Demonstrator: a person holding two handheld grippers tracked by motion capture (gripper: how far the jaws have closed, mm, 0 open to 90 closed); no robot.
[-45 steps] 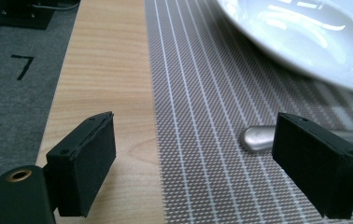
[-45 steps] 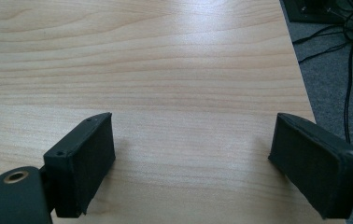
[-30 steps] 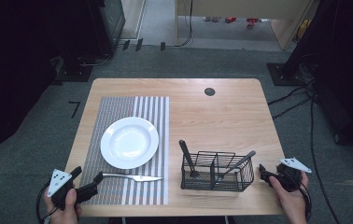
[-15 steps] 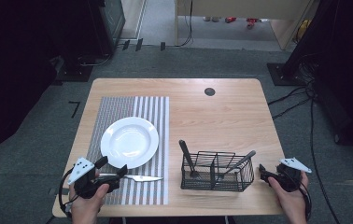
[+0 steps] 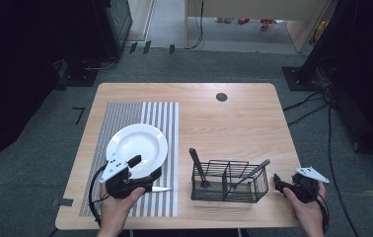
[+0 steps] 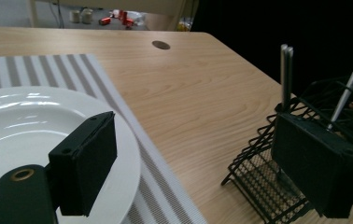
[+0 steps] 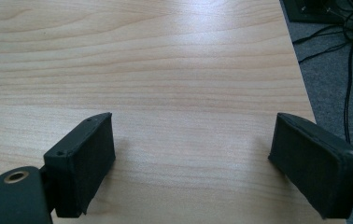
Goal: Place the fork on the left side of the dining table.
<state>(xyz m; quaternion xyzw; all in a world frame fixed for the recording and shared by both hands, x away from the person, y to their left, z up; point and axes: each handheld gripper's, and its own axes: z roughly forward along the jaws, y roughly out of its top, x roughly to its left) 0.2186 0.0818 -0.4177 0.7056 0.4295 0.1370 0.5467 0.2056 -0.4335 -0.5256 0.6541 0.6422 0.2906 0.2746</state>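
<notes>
A white plate (image 5: 137, 144) rests on a striped placemat (image 5: 125, 116). Just in front of it lies a table knife (image 5: 164, 188), with its blade poking out to the right of my left hand. My left gripper (image 5: 146, 167) hovers open over the plate's front rim and the knife handle. In the left gripper view the open left gripper (image 6: 193, 140) has the plate (image 6: 20, 121) by one jaw and a black wire basket (image 6: 268, 177) by the other. My right gripper (image 5: 279, 185) stands open right of the basket (image 5: 229, 181). In its own view the right gripper (image 7: 193, 135) is over bare wood.
The basket holds a dark-handled utensil (image 5: 197, 164) and a silver-handled one (image 5: 256, 170), both upright. A round cable hole (image 5: 221, 97) sits at the back of the table (image 5: 234, 123). The table's right edge is close to my right gripper. Cables lie on the floor.
My left gripper has travelled right and forward from the table's front left corner to the plate's front rim, over the knife. The right gripper has stayed put.
</notes>
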